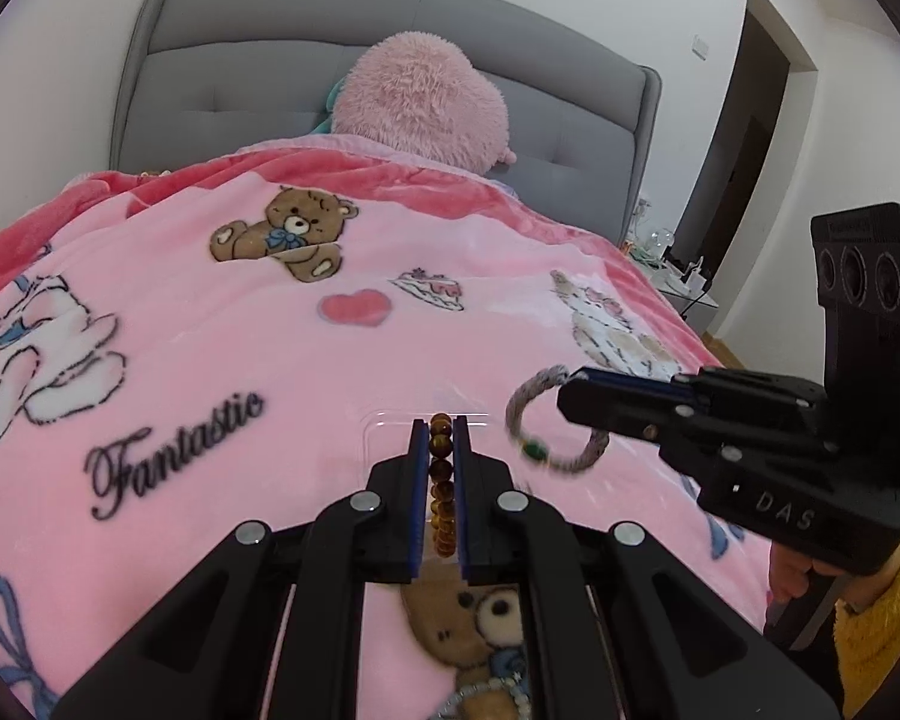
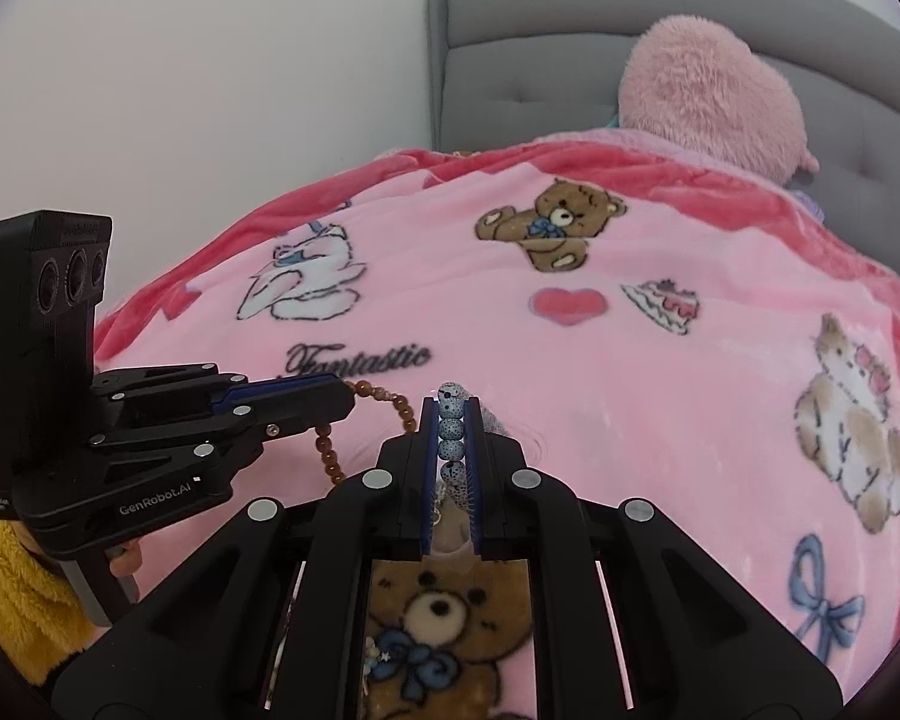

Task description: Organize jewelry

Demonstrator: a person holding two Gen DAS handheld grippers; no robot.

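My left gripper point(image 1: 440, 429) is shut on a brown amber bead bracelet point(image 1: 441, 483), held above the pink blanket; it also shows in the right wrist view point(image 2: 345, 396) with the brown bracelet point(image 2: 390, 405) hanging from it. My right gripper point(image 2: 453, 408) is shut on a speckled white bead bracelet point(image 2: 452, 438); in the left wrist view the right gripper point(image 1: 570, 390) holds that bracelet point(image 1: 531, 444), which carries a green bead. A clear plastic tray point(image 1: 384, 426) lies on the blanket under the left fingertips. Another pale bead bracelet point(image 1: 486, 690) lies near the bottom edge.
A pink cartoon blanket point(image 1: 240, 330) covers the bed. A pink plush toy point(image 1: 420, 102) leans on the grey headboard point(image 1: 240, 60). A nightstand with small items point(image 1: 684, 282) stands right of the bed by a doorway.
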